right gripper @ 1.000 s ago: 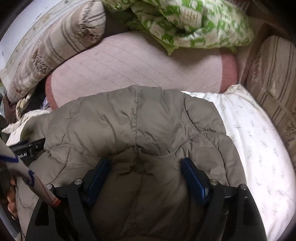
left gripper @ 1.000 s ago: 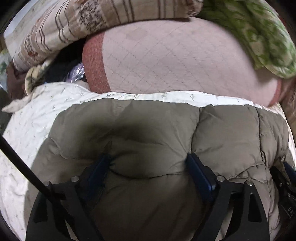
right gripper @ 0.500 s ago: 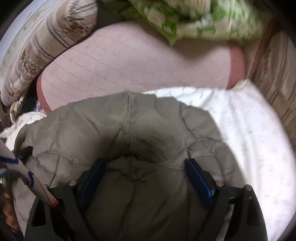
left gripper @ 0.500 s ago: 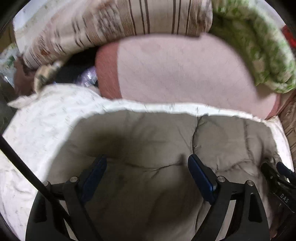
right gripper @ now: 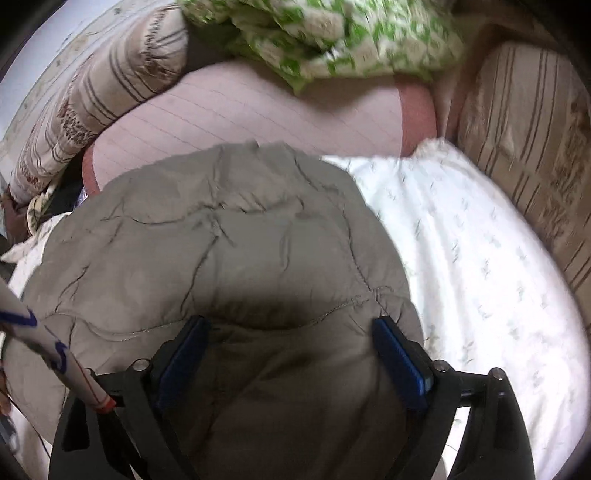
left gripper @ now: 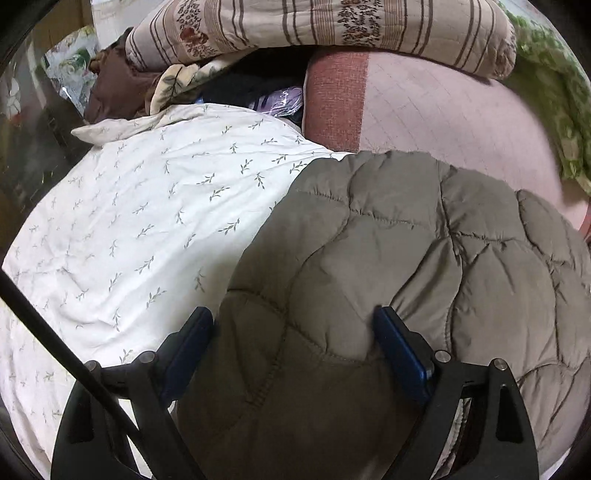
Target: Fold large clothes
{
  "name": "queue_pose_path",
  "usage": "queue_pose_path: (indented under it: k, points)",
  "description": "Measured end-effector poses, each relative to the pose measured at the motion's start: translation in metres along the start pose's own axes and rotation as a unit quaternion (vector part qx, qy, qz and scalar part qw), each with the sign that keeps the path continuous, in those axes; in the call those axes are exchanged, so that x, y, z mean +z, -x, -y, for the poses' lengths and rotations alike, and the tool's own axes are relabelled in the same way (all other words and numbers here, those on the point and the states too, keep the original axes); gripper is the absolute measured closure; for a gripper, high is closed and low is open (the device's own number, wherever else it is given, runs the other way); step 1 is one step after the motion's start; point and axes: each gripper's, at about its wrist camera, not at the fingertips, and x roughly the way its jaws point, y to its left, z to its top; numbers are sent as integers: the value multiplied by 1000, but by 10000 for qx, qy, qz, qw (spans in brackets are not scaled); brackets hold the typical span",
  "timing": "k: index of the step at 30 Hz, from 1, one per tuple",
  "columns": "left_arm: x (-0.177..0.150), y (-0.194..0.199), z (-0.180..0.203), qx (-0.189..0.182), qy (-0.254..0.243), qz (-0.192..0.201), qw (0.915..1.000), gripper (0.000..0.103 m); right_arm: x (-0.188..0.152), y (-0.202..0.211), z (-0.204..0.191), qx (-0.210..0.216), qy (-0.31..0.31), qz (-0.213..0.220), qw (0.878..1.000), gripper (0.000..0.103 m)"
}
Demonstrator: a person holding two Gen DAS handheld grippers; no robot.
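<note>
Left gripper (left gripper: 291,325): jaws spread wide; the near left edge of the jacket bulges up between the blue pads (left gripper: 400,354), but whether they press on the fabric cannot be told.
Right gripper (right gripper: 290,332): jaws wide apart, with a padded fold of the jacket lying between them; no clear pinch shows.
Jacket (left gripper: 388,266): olive-grey quilted puffer, lying bunched on the white quilt, its far edge reaching the pink cover; it fills the near right of the left wrist view and the near left and centre of the right wrist view (right gripper: 229,251).
White quilt (left gripper: 147,214): sprig-printed, spread under the jacket, bare to its left in the left view.
Pink cover (left gripper: 443,118): quilted, with a reddish band, just beyond the jacket.
Striped bedding (left gripper: 332,26): rolled, far side, resting on the pink cover.
Green blanket (right gripper: 332,33): patterned, heaped at the far side, blurred.
Person's hand (right gripper: 3,391): barely visible at the near left edge of the right view.
</note>
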Motion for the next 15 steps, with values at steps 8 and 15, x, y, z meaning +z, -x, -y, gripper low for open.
queue_pose_path:
  k: [8,15]
  points:
    - [-24,86,-4,-58,-296,571,9979,13,-13,83,23,-119,-12,301,9995,12]
    - [-101,182,-22,-483,-526,1146,9908,13,-85,183,125,-624,-779,150,9949,18]
